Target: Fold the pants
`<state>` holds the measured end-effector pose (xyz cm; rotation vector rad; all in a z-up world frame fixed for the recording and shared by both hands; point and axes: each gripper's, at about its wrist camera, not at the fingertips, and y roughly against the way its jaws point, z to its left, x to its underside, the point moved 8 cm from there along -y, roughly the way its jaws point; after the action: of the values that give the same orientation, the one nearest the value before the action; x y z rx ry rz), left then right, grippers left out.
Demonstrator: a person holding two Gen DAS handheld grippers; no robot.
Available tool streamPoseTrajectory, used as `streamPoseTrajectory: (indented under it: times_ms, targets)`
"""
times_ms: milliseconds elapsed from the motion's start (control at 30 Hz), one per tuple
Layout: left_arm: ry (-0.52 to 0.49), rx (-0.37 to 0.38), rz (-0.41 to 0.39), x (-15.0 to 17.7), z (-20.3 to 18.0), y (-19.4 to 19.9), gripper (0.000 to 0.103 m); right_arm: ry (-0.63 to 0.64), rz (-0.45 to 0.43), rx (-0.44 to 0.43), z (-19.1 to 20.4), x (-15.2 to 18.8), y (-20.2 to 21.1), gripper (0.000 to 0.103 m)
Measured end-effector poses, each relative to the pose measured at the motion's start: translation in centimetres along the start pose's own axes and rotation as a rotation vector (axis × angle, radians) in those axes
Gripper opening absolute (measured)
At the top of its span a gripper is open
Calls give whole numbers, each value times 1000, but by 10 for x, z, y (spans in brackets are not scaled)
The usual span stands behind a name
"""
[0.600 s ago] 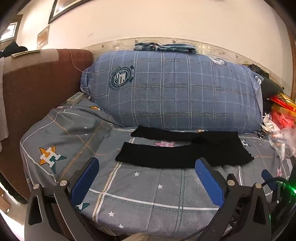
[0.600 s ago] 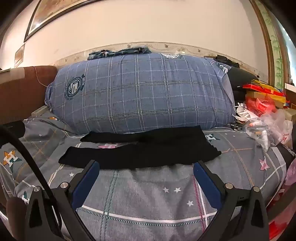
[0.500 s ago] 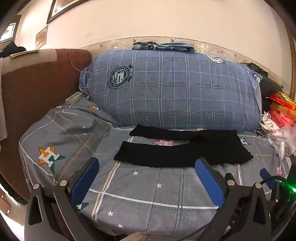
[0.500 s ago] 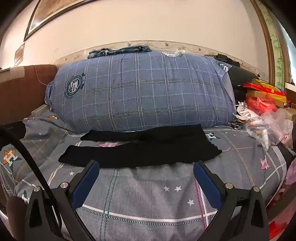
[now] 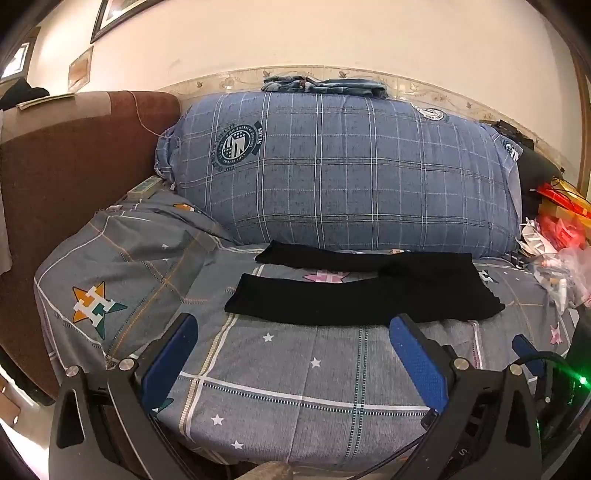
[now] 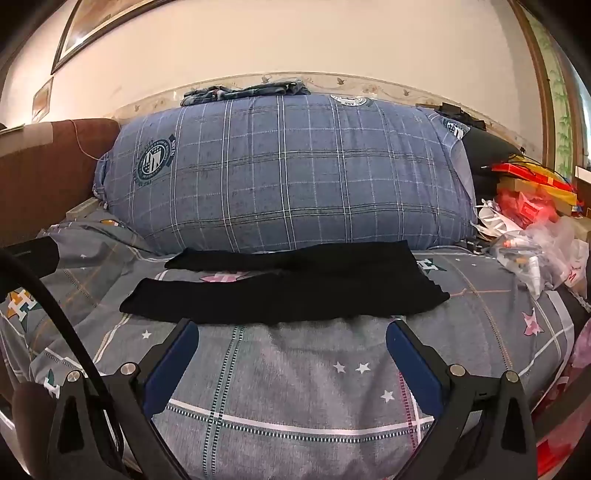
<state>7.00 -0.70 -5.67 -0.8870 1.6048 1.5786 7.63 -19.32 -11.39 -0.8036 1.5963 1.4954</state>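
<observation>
Black fabric pants point(image 5: 365, 291) lie flat across the grey star-print bed point(image 5: 295, 384), legs toward its left edge. Left tongs point(image 5: 293, 334) and right tongs point(image 6: 291, 334) both spread wide, empty, just short of the pants' near edge.

A cream wall point(image 5: 332, 33) runs behind a bed point(image 5: 295, 387) covered in a grey checked sheet with stars. A big blue plaid pillow point(image 5: 351, 177) leans against the wall's patterned border strip point(image 6: 388, 86). A brown headboard point(image 5: 66, 166) stands at the left. Framed pictures point(image 5: 114, 14) hang high up. Bags and boxes point(image 6: 532, 206) pile up at the right.
</observation>
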Motion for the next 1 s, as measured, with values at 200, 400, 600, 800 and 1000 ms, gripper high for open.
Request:
streamPoseTrajectory:
  times_ms: [200, 400, 600, 800, 1000]
  targets:
    - [-11, 0, 22, 12, -4, -3, 103, -12, 24, 13, -4, 4, -6, 103]
    - [7, 39, 26, 41, -10, 2, 103, -56, 55, 62, -22, 10, -12, 103]
    - [12, 152, -4, 50, -20, 20, 103, -99, 81, 96, -39, 14, -18, 103]
    - [56, 327, 60, 61, -31, 19, 103, -90, 87, 90, -37, 16, -19, 103]
    - [-21, 229, 66, 58, -32, 13, 103, -88, 90, 85, -35, 17, -20, 103]
